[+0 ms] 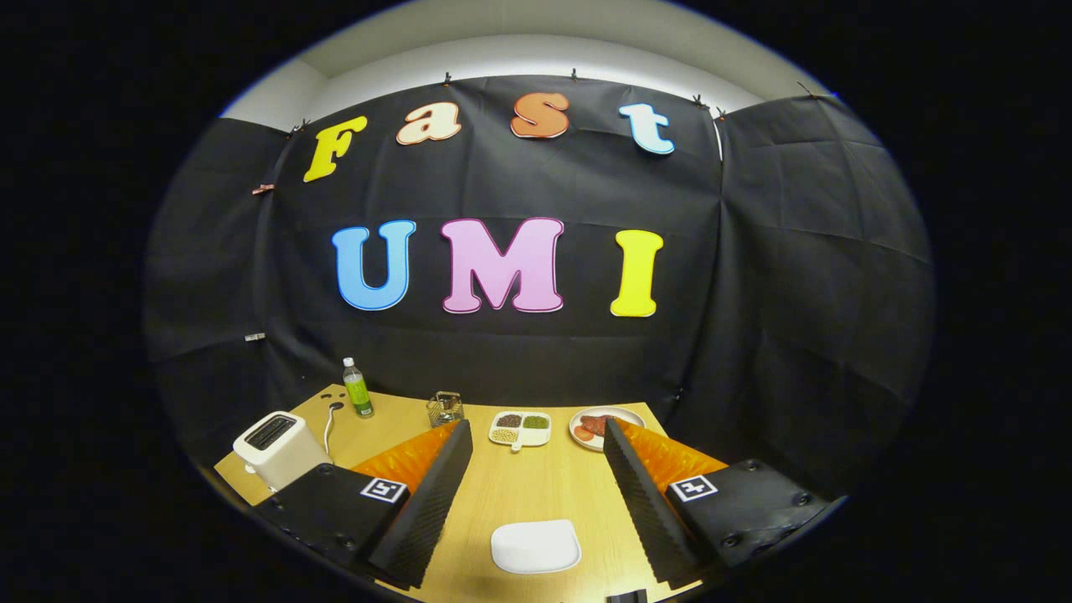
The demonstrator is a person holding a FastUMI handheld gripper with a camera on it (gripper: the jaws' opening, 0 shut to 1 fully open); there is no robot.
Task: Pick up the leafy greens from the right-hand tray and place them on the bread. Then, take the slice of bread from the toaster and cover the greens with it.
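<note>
Gripper (536, 452) agape above wooden table (536, 494).

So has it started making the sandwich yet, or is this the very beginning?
Nothing looks done yet. The hand-held gripper is open and holds nothing, raised over the white plate between its fingers. Still left is everything: fetching greens from the trays beyond the fingers, then the bread from the toaster.

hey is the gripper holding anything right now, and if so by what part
Nothing is held. The gripper has its jaws wide open above the table, with only a white plate lying between them, untouched.
</note>
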